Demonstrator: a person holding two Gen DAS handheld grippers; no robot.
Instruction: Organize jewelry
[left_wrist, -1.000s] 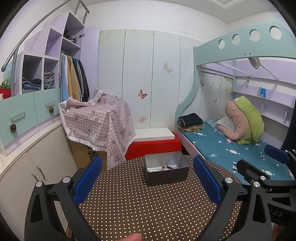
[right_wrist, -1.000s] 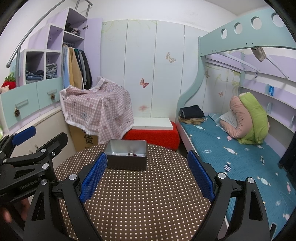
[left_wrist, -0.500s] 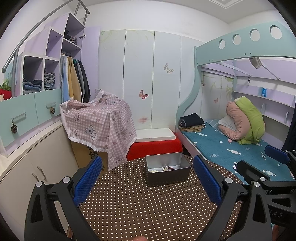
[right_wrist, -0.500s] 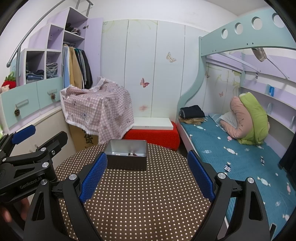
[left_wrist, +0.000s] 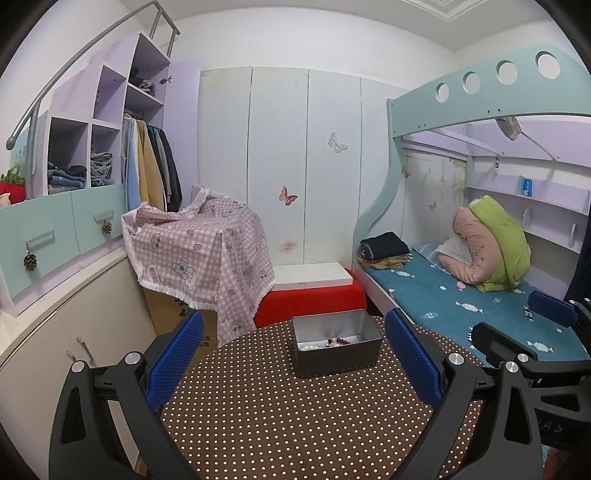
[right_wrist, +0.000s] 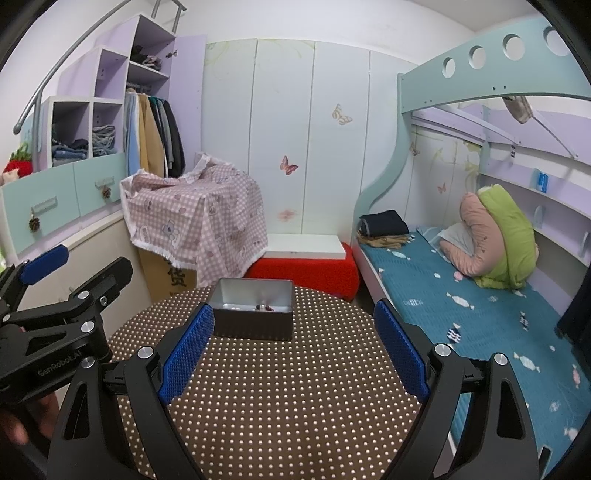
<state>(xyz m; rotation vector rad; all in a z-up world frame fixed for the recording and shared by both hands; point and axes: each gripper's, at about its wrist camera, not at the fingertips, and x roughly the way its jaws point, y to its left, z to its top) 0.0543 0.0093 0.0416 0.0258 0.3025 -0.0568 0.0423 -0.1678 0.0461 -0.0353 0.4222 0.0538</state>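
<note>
A grey metal tin stands at the far side of a round table covered in brown dotted cloth. Inside the tin lie beaded jewelry pieces, white and dark red. My left gripper hovers open over the table's near part, nothing between its blue pads. My right gripper is open too, empty, short of the tin. Each gripper shows at the edge of the other's view.
A bunk bed with a teal mattress runs along the right. A box draped in pink checked cloth and a red stool with a white board stand beyond the table. Cabinets and a wardrobe line the left.
</note>
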